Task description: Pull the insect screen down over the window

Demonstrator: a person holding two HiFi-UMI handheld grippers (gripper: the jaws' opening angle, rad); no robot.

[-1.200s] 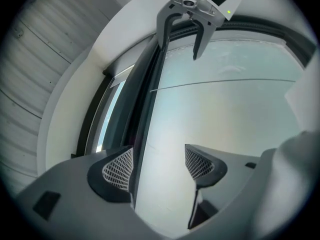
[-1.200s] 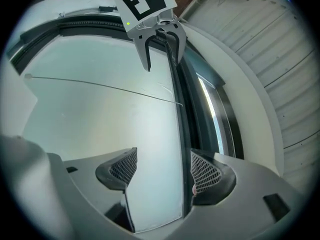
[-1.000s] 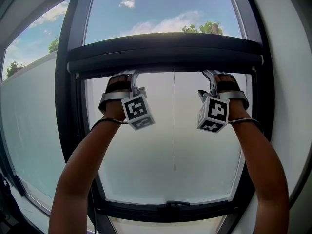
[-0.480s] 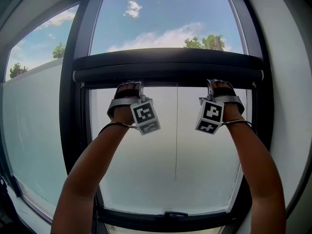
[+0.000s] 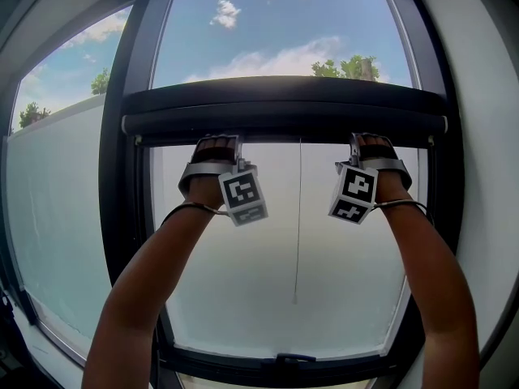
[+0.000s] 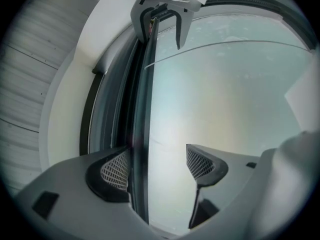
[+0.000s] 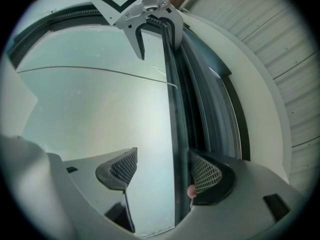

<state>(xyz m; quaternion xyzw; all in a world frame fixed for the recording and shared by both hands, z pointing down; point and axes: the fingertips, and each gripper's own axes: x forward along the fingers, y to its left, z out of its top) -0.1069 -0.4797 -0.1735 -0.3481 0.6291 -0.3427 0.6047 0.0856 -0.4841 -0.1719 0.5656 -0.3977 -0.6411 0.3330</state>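
The insect screen's dark horizontal pull bar spans the black-framed window just above the frame's middle. The left gripper and the right gripper reach up to it from below. Each has its jaws apart, straddling the bar's thin edge, which lies against the outer pad.

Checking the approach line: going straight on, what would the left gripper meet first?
The insect screen's dark pull bar. It already lies between the left gripper's open jaws, close against one pad. How deep it sits in them is unclear.
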